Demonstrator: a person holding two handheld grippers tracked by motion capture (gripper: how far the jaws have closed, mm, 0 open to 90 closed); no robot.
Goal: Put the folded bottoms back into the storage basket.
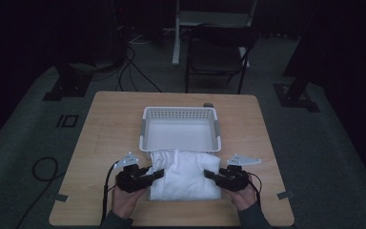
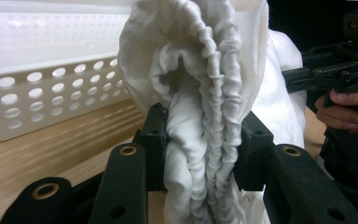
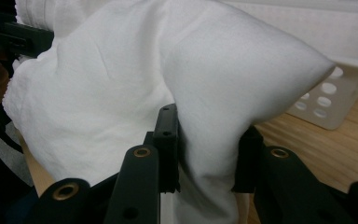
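gripping a white cloth from both sides, left gripper clenching its bunched left edge and right gripper pinching its right edge, just near of the basket on the table.

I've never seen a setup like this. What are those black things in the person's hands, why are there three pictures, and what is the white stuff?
A person sits at a wooden table holding two hand tools with pinching jaws: the left gripper and the right gripper. One picture comes from a camera overhead; the other two come from small cameras riding on each gripper, looking along its jaws. Each gripper is clamped on a side of a folded white cloth. Just beyond it stands an empty white basket with holes in its walls.
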